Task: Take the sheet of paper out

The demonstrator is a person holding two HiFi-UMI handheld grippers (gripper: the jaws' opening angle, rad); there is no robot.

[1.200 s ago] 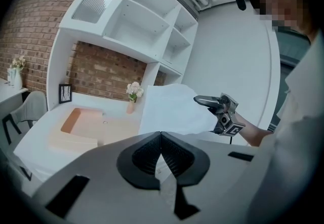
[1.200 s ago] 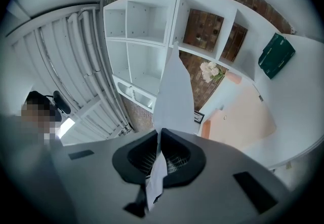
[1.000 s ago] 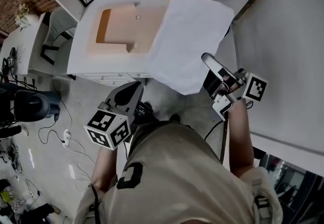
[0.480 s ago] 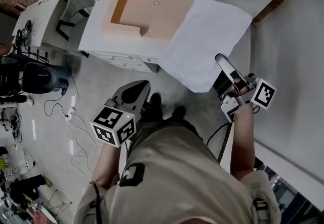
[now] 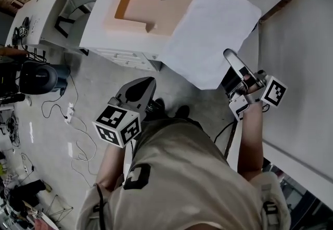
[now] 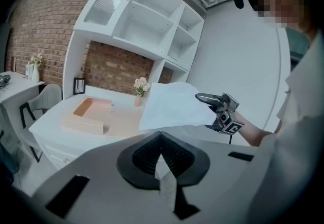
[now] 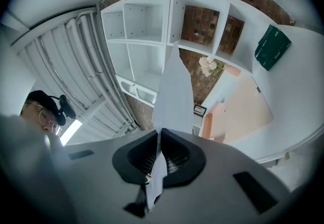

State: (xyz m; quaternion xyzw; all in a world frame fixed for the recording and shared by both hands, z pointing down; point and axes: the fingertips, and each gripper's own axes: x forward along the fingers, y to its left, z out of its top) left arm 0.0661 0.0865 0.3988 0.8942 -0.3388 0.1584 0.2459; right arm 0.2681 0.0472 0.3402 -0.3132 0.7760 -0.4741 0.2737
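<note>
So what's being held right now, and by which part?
The right gripper pinches the paper by its near edge; the left gripper is shut and holds nothing.

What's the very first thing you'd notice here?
A big white sheet of paper hangs over the white desk, pinched at its near edge by the right tongs. Beside it, a peach tray lies on the desk; the left tongs are shut and empty.

walls: red brick wall (image 6: pixel 111 68) at back, plain white wall (image 5: pixel 302 41) on rt | furn: white shelf unit (image 6: pixel 147 25) above white table (image 5: pixel 96 36); grey chair (image 5: pixel 73 0) + side desk (image 5: pixel 31 21) to its left | floor (image 5: pixel 88 88): grey, loose cables (image 5: pixel 78 125) | light: soft, even
</note>
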